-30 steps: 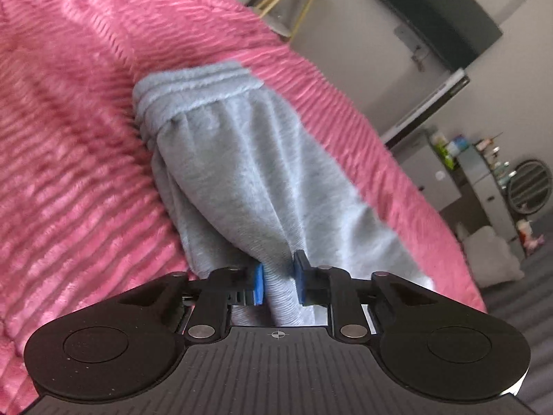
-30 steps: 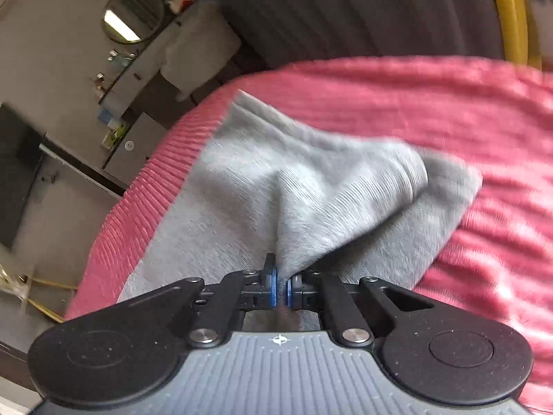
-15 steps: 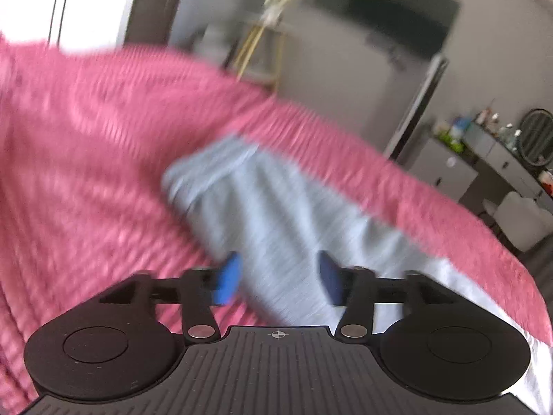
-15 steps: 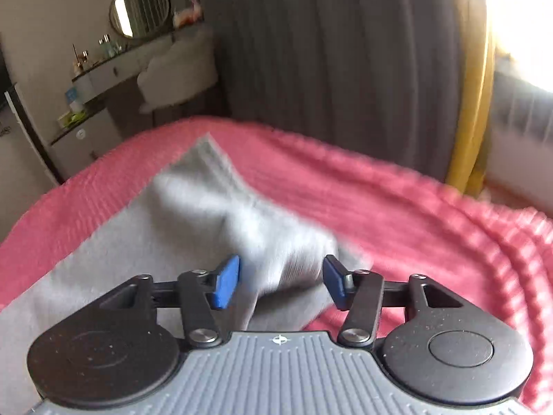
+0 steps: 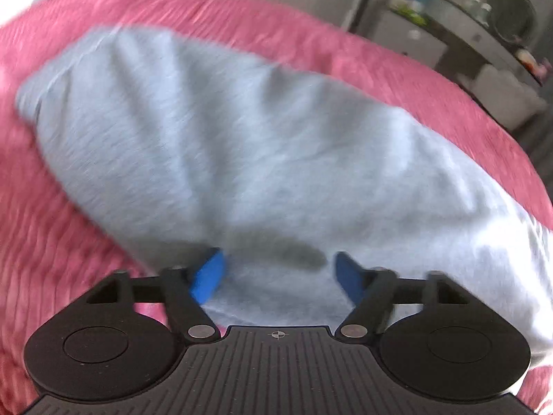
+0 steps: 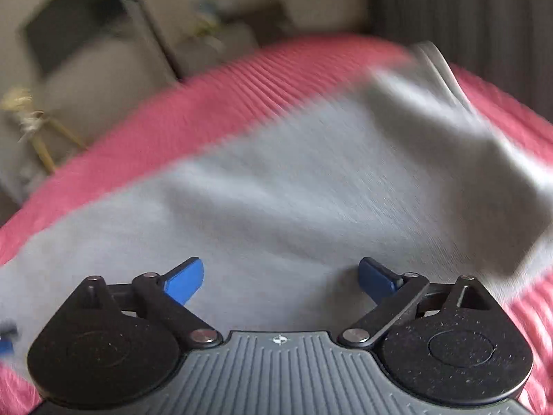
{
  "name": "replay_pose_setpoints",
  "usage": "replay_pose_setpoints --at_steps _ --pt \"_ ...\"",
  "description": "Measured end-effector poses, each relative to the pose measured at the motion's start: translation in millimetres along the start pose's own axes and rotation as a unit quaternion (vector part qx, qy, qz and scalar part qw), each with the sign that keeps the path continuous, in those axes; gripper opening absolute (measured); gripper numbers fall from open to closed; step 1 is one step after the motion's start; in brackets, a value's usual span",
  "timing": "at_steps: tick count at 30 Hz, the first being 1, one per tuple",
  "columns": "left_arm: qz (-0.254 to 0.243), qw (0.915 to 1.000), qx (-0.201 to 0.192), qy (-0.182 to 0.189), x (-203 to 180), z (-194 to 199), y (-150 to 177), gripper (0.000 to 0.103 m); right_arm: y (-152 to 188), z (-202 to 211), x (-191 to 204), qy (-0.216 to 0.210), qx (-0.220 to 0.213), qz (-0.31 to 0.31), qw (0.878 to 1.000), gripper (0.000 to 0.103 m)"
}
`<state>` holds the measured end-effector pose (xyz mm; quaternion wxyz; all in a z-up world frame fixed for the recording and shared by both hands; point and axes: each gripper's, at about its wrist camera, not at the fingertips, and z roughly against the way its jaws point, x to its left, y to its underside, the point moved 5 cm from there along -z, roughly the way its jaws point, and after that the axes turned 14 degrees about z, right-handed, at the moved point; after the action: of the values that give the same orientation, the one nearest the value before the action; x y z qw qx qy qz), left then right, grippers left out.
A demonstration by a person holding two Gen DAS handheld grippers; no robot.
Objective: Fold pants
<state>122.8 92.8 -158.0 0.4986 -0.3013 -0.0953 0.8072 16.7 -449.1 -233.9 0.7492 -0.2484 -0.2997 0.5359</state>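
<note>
Grey pants (image 5: 259, 138) lie spread on a pink ribbed bed cover (image 5: 52, 259). My left gripper (image 5: 278, 269) hovers over their near edge, its blue pads apart and narrowing a little, cloth below them but not pinched. In the right wrist view the pants (image 6: 276, 190) fill the middle, with a folded-over end (image 6: 449, 121) at the upper right. My right gripper (image 6: 280, 276) stands over the flat cloth with its jaws spreading wide and nothing held between them. Both views are blurred by motion.
The bed cover (image 6: 242, 86) runs to an edge beyond the pants. A dresser with a round mirror (image 5: 484, 34) and a white seat (image 5: 508, 97) stand past the bed. A dark screen (image 6: 76, 24), a gold stand (image 6: 34, 131) and grey curtains (image 6: 466, 17) line the room.
Both grippers were shut on pinched folds of the pants and have let go. The cloth has dropped flat onto the bed. Both hands have swung sideways and rolled.
</note>
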Motion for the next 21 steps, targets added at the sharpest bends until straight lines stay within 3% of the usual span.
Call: replay_pose_setpoints --at_steps 2,3,4,5,6,8,10,11,12,15,18,21 --pt "0.013 0.9999 0.005 0.010 9 5 -7 0.061 -1 12 -31 0.015 -0.039 -0.040 0.998 0.096" --pt "0.003 1.0000 0.005 0.005 13 6 -8 0.049 -3 16 -46 0.073 -0.042 -0.037 0.996 0.096" --pt "-0.008 1.0000 0.003 -0.002 16 7 -8 0.044 -2 19 -63 0.150 -0.028 -0.023 0.988 0.096" --pt "-0.018 0.9998 0.000 -0.008 18 9 -6 0.037 1 18 -76 0.188 -0.006 -0.010 0.982 0.096" --pt "-0.023 0.9997 -0.003 -0.010 21 12 -4 0.035 2 19 -80 0.183 0.002 0.000 0.983 0.096" --pt "-0.002 0.9999 -0.009 -0.007 24 17 -4 0.035 -2 25 -72 0.200 0.003 0.036 0.979 0.096" --pt "0.024 0.9996 -0.013 0.004 22 25 -5 0.049 -9 29 -60 0.248 0.013 0.070 0.966 0.096" --pt "0.030 0.9993 -0.015 0.018 16 29 -5 0.065 -15 34 -52 0.248 0.003 0.074 0.966 0.097" --pt "0.030 0.9988 -0.020 0.034 8 32 -7 0.073 -22 36 -42 0.219 -0.018 0.072 0.973 0.097" --pt "0.010 0.9980 -0.040 0.048 -3 36 -9 0.086 -39 33 -18 0.106 -0.047 0.048 0.992 0.097" --pt "0.003 0.9999 -0.010 0.011 6 17 -1 0.084 -44 14 -22 0.049 -0.029 -0.006 0.998 0.097" --pt "-0.010 0.9998 -0.005 0.016 12 15 4 0.084 -23 11 -58 0.066 0.011 -0.061 0.996 0.097"
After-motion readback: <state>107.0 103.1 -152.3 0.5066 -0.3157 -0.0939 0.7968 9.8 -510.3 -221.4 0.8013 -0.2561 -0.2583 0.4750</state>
